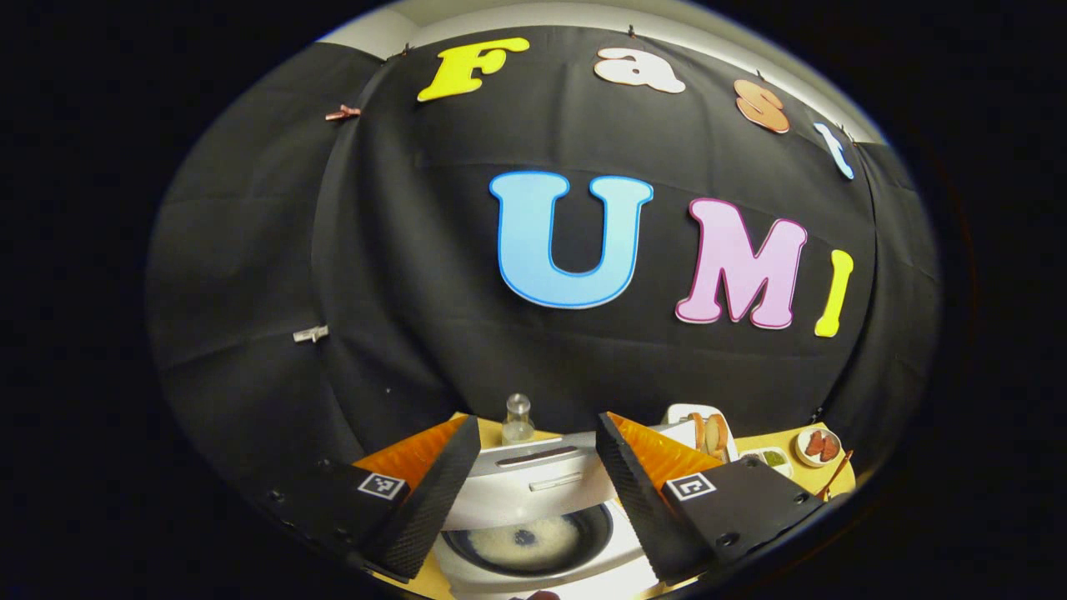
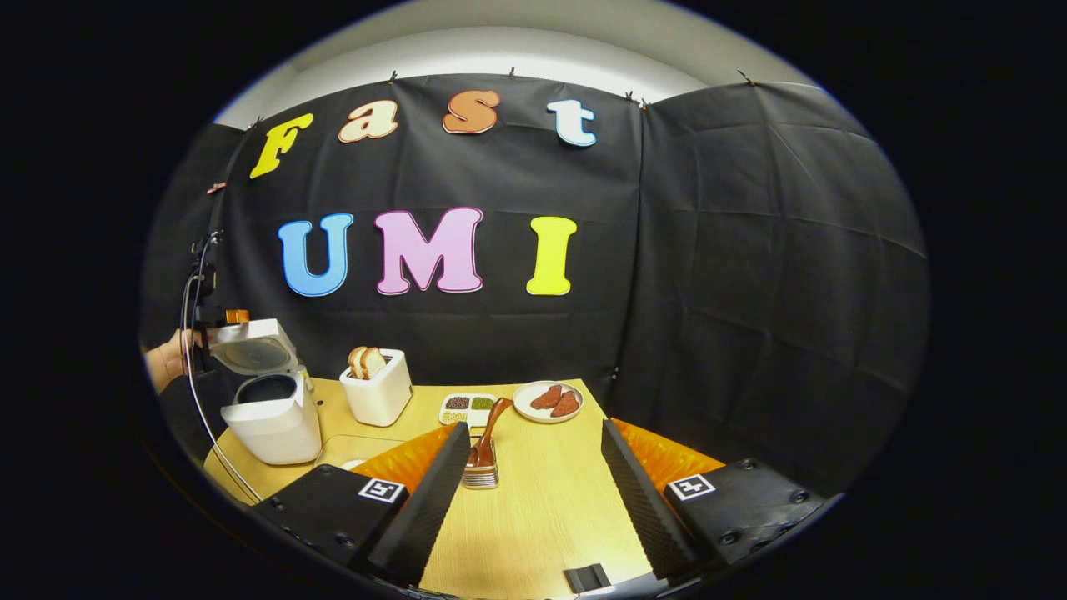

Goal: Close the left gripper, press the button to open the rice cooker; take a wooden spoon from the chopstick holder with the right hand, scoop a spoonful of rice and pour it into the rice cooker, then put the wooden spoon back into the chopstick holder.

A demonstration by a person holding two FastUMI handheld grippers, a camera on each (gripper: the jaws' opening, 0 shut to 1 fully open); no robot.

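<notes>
The white rice cooker [image 1: 542, 575] stands open right below my left gripper [image 1: 538, 421], whose fingers are spread wide with nothing between them. Its raised lid [image 1: 533, 492] faces me, and a pale layer of rice lies in the dark inner pot [image 1: 525, 542]. In the right gripper view the rice cooker [image 2: 271, 425] sits at the table's left with its lid [image 2: 250, 346] tilted up. The wooden spoon [image 2: 488, 425] stands upright in the chopstick holder [image 2: 482, 473], just ahead of my open, empty right gripper [image 2: 535, 427] and close to its left finger.
A white toaster [image 2: 379, 392] holds bread slices. Behind the spoon lie a divided tray of grains [image 2: 468, 408] and a plate of red sausage pieces [image 2: 548, 400]. A hand [image 2: 167, 360] shows behind the cooker. A glass bottle [image 1: 518, 417] stands beyond the lid.
</notes>
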